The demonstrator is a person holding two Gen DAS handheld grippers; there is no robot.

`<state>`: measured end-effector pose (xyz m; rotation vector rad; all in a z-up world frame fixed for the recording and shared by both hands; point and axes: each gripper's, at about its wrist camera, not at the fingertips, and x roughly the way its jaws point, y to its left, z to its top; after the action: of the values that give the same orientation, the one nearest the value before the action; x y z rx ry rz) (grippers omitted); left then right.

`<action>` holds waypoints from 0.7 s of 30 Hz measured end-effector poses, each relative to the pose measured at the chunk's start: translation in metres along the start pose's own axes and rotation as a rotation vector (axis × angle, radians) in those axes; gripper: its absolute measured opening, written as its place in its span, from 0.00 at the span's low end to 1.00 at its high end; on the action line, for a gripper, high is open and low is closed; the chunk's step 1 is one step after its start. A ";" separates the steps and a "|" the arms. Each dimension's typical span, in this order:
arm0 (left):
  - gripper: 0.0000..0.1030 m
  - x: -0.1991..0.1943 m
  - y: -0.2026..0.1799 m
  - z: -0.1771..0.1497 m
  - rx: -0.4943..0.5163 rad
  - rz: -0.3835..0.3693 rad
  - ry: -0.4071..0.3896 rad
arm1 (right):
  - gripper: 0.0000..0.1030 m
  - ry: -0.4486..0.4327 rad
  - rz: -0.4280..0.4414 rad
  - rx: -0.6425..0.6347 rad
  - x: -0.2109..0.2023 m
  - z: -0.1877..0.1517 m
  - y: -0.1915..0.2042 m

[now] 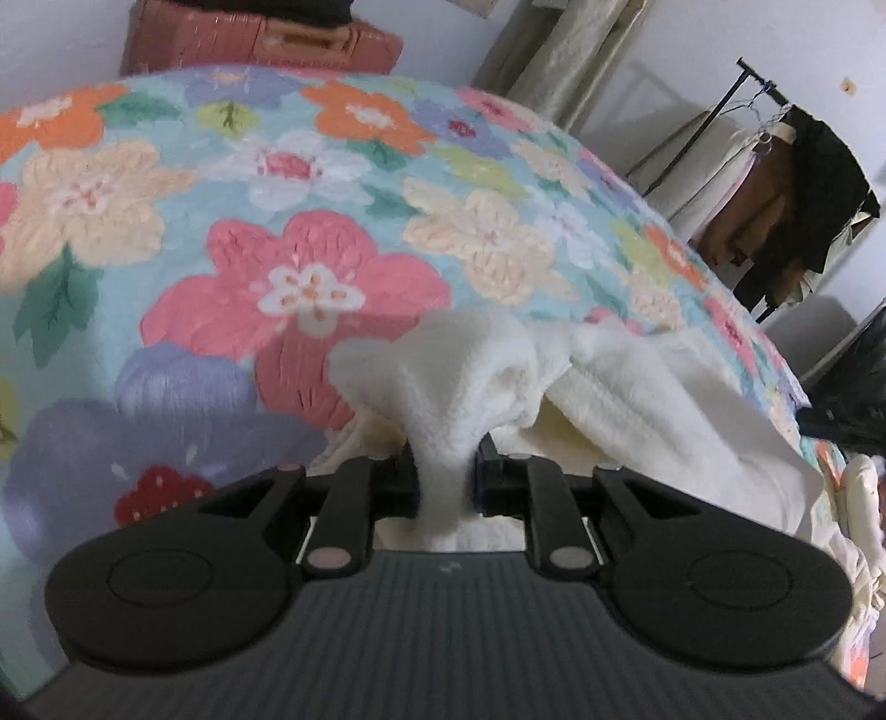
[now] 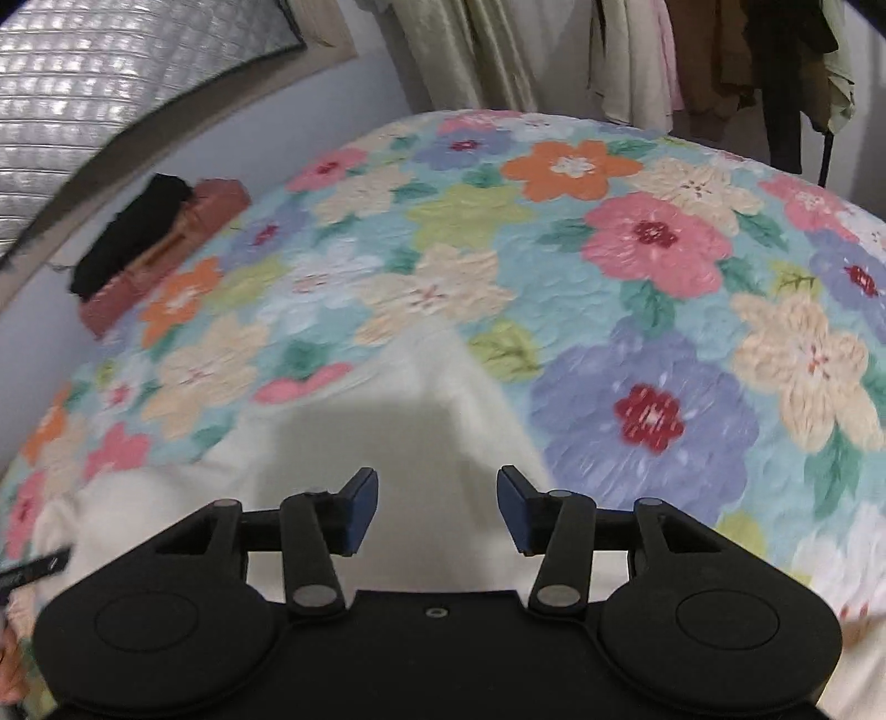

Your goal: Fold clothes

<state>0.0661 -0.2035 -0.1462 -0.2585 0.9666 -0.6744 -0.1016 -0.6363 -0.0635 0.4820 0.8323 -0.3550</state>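
Overhead, a floral bedspread covers the bed; a clothes rack stands beyond. Left gripper pinches the white garment, its bunch pointing forward. Right gripper stands open, empty, above it.

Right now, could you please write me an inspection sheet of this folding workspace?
Surface: floral bedspread, flat, mostly bare.
Job's things: white fleece garment bunched near the bed edge, one fold lifted; in the right wrist view it lies spread flat below the gripper.
Clutter: reddish-brown case with a black item on it, at the far side of the bed.
Grippers: left gripper shut on a pinch of the garment; right gripper open above it, nothing between the pads.
Cables: nothing seen.
Surroundings: clothes rack with hanging garments, pale curtain, quilted silver panel on the wall.
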 end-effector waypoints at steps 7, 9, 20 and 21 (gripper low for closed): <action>0.43 0.019 0.027 -0.002 -0.135 -0.152 0.087 | 0.68 0.091 -0.032 0.005 0.073 0.028 -0.020; 0.39 0.021 0.026 -0.004 -0.125 -0.157 0.084 | 0.77 0.157 0.001 0.029 0.094 0.027 -0.028; 0.12 0.004 -0.023 0.005 0.136 0.016 -0.045 | 0.17 -0.036 -0.124 -0.299 0.064 0.027 0.029; 0.12 0.000 -0.029 0.012 0.164 0.029 -0.070 | 0.17 -0.066 -0.151 -0.313 0.060 0.042 0.034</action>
<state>0.0645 -0.2264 -0.1251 -0.1224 0.8414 -0.7091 -0.0219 -0.6373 -0.0762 0.1159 0.8443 -0.3694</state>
